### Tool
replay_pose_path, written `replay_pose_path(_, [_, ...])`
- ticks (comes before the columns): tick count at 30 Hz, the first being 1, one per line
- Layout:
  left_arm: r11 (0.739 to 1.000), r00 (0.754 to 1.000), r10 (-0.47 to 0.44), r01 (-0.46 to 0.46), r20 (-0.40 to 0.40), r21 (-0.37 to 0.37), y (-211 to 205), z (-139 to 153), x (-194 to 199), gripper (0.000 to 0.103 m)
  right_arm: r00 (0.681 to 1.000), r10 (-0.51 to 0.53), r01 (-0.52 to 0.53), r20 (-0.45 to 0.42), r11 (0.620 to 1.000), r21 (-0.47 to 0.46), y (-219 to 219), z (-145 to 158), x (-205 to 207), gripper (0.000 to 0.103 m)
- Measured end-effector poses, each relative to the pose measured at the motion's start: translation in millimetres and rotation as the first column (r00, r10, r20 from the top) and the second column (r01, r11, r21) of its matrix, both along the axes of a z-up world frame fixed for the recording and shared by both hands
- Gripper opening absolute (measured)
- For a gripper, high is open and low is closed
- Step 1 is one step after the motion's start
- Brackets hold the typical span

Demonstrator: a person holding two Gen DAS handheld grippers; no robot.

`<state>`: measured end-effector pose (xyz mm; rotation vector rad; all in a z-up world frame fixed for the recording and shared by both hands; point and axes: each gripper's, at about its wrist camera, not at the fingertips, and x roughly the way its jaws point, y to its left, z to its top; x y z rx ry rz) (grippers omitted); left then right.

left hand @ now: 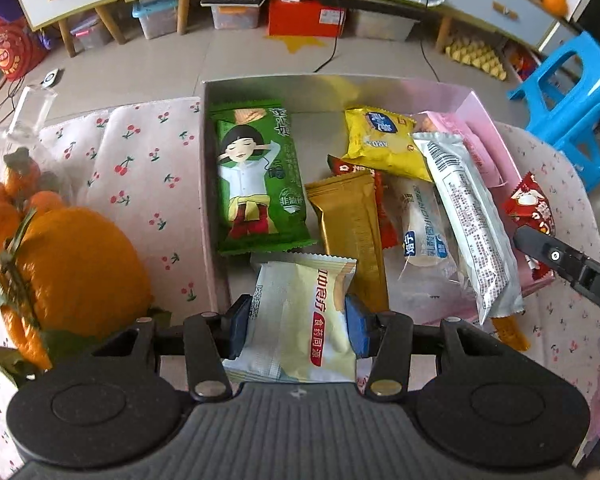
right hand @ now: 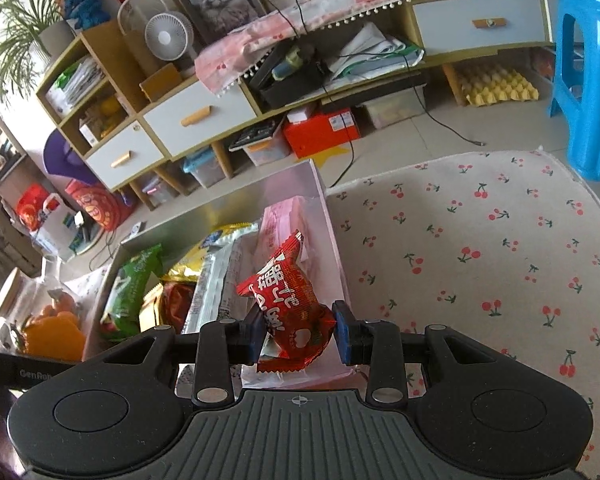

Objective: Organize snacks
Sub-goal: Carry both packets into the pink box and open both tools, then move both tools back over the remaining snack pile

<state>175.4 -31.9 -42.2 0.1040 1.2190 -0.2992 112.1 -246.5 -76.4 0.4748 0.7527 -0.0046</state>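
Note:
A pink box [left hand: 482, 120] on the cherry-print cloth holds several snacks: a green packet [left hand: 256, 176], a gold bar [left hand: 350, 232], a yellow packet [left hand: 380, 140] and a long white packet [left hand: 464, 216]. My left gripper [left hand: 298, 328] is shut on a pale white-and-cream snack packet [left hand: 304, 320] above the box's near edge. My right gripper [right hand: 300, 332] is shut on a red snack packet [right hand: 288, 304] over the box's right wall [right hand: 328, 216]. The red packet [left hand: 530, 208] and the right gripper's finger [left hand: 556, 258] also show in the left wrist view.
An orange pumpkin-like ornament [left hand: 76, 268] and a glass jar [left hand: 24, 120] with small oranges stand left of the box. A blue plastic stool [right hand: 584, 80] stands on the floor at the right. Shelving with drawers [right hand: 196, 116] and storage boxes lines the far wall.

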Motion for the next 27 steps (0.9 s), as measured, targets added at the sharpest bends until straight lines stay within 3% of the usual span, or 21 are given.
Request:
replay_pose_path(4, [1.0,1.0,-0.003,0.003,-0.01,0.007,-3.5,-4.9,4.3,0.047,1.0,0.004,-0.004,-0.003,1.0,-0.017,2.8,-2.6,3.1,0.034])
replay_pose_path(14, [0.998,0.997,-0.045,0.047,0.06,-0.036,-2.2,-5.8,1.2,0.051,1.0,-0.003,0.003,0.002,1.0,0.001,4.9,-0.4,3.1,0.038])
replay_pose_path(16, [0.997,0.995,-0.06,0.063,0.085,-0.038,-2.2,-2.1,-3.7,0.069,1.0,-0.004,0.005,-0.009,1.0,0.013,3.5,0.6,3.4,0.038])
replay_pose_path(17, [0.997,0.994,-0.062,0.066,0.095,-0.041,-2.0,-0.2,-5.8,0.072,1.0,-0.006,0.006,-0.012,1.0,0.016,2.6,1.2,2.8,0.043])
replay_pose_path(22, [0.996,0.992,-0.053,0.06,0.116,-0.06,-2.1,8.0,-15.0,0.083,1.0,0.002,-0.002,-0.01,0.999,0.034,3.0,6.9,-3.8,0.054])
replay_pose_path(27, [0.996,0.987,-0.065,0.073,0.145,-0.05,-5.7,13.5,-28.6,0.087,1.0,0.004,-0.004,0.001,1.0,0.01,6.3,19.0,-16.4,0.065])
